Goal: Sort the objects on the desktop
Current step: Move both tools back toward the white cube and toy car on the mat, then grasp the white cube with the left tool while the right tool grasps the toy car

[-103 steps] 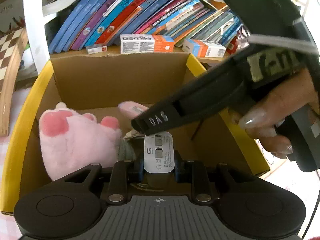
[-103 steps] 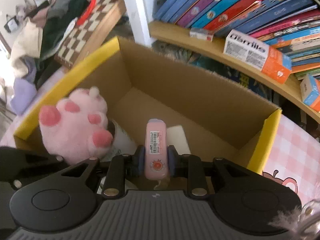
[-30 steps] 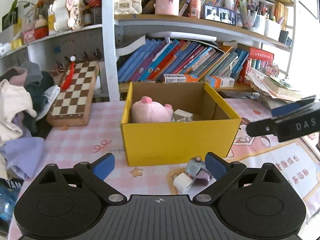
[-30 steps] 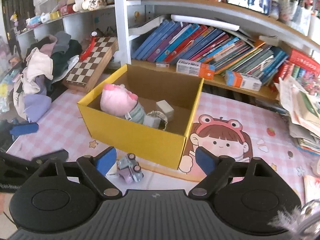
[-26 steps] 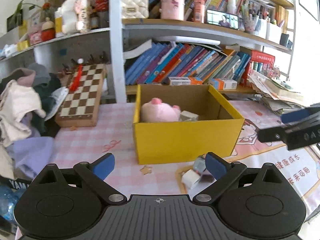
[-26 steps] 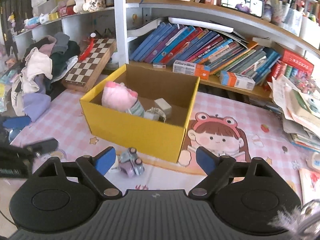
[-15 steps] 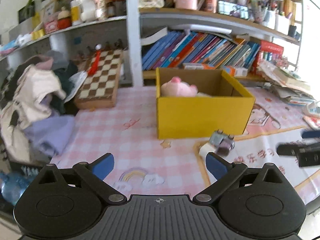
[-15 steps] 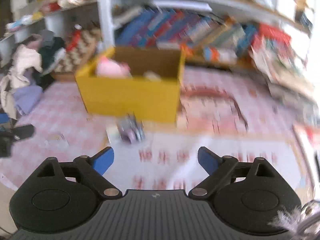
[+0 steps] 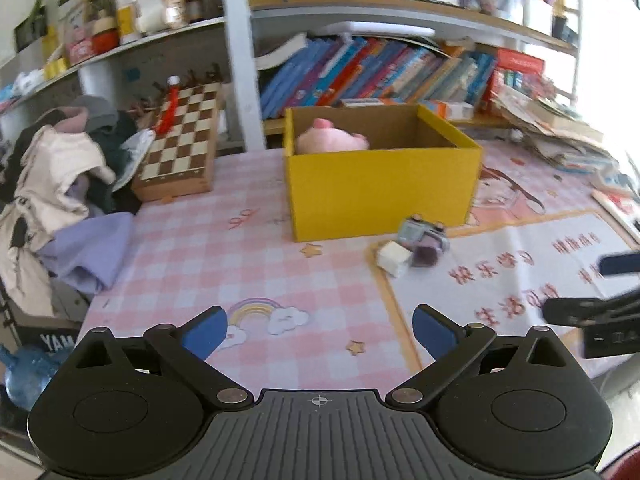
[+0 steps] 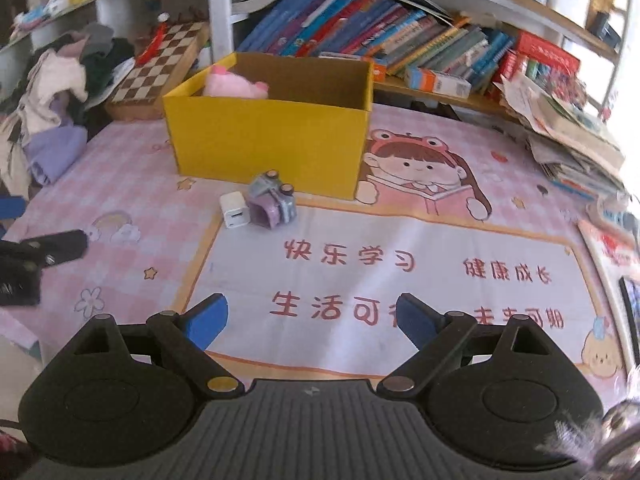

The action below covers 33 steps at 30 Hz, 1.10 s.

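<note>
Right wrist view shows the right gripper [image 10: 312,320] empty, its jaws opening with nothing between them; the left gripper [image 9: 320,326] likewise stands wide apart and bare. Two items remain just in front of the yellow box [image 10: 272,144]: a white charger cube [image 10: 234,210] touching a small grey-and-lilac toy car [image 10: 272,202], so the next pick should, in my judgement, straddle one without nudging the other. A pink plush [image 10: 234,84] already lies inside the box.
</note>
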### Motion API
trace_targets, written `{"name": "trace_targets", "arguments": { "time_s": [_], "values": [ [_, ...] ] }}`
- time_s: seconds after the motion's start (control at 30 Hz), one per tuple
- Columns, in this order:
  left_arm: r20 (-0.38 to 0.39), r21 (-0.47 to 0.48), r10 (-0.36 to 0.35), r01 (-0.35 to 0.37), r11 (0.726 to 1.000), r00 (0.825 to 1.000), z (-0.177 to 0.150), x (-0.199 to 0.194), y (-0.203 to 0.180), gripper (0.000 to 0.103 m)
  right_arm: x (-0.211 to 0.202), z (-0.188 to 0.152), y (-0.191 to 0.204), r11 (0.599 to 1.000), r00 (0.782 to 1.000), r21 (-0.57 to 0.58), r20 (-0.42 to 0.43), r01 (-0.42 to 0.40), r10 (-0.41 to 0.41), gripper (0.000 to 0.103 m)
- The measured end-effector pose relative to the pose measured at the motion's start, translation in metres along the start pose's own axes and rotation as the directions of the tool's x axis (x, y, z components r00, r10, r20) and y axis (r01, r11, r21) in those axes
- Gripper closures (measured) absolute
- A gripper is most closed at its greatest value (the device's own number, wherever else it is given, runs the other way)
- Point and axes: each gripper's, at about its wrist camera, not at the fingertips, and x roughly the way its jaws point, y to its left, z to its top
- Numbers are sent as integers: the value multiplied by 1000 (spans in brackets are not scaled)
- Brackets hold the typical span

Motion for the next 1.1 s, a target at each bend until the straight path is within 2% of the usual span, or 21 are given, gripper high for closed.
{"name": "trace_targets", "arguments": {
  "time_s": [0.13,0.33,0.5,0.63,0.73,0.83,0.93,1.03,1.1],
  "values": [
    [17,76,-20,19,997,1000,-4,-6,-11,2,2,1,10,1000,1000,-16,1,-9,9,8],
    [33,70,-16,13,997,999,-13,-10,-5,2,2,-4,17,1000,999,0,52,-5,5,8],
    [30,114,-9,6,994,999,-18,-5,-10,2,7,1,24,1000,996,-2,84,8,-8,8],
    [29,122,-28,24,992,999,-18,-5,-11,2,5,1,31,999,995,-25,95,-25,27,8],
    [72,166,-42,29,986,997,-20,-7,-13,2,0,-3,33,999,990,-27,135,-23,26,9],
    [133,209,-27,-1,978,991,-19,-11,-15,2,-6,-4,28,1000,984,5,178,-20,19,9],
    [136,184,-24,-1,983,990,-14,-11,-10,2,-8,0,19,998,982,56,189,-15,4,9],
    [93,163,-15,0,987,996,-13,-5,-7,2,-3,0,15,997,988,72,152,-11,0,9],
    [96,136,2,-15,991,995,-13,-4,-2,2,-1,0,13,997,991,74,133,-10,0,9]
  ]
}}
